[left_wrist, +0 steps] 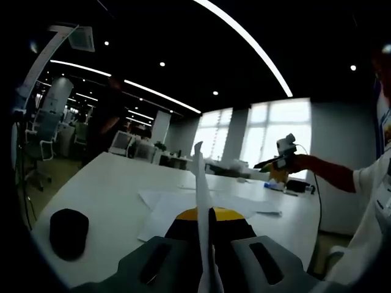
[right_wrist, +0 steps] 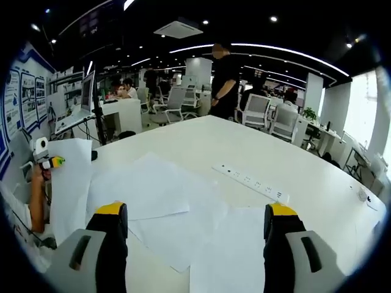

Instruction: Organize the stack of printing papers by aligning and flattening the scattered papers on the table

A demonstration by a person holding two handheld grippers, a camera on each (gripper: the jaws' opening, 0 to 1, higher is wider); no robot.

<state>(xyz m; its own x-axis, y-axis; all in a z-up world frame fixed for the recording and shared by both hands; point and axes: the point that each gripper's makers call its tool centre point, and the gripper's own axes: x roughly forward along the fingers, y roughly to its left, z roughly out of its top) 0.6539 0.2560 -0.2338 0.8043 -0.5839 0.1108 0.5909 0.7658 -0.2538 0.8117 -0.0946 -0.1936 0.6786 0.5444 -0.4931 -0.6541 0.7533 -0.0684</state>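
Surface: white table (right_wrist: 201,146), open office behind.
Left gripper (left_wrist: 204,244): jaws pinched on upright sheet (left_wrist: 200,195) at 6 o'clock.
Right gripper (right_wrist: 195,226): jaws wide apart, nothing held.
Papers (right_wrist: 159,195): scattered flat, overlapping, centre.
Power strip (right_wrist: 250,182): 2 o'clock.

No readable text, labels, brands or numbers; the blue wall posters (right_wrist: 21,91) in the right gripper view carry print too small and blurred to read.

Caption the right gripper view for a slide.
Open right gripper hovers over scattered papers on a white table, power strip beyond.
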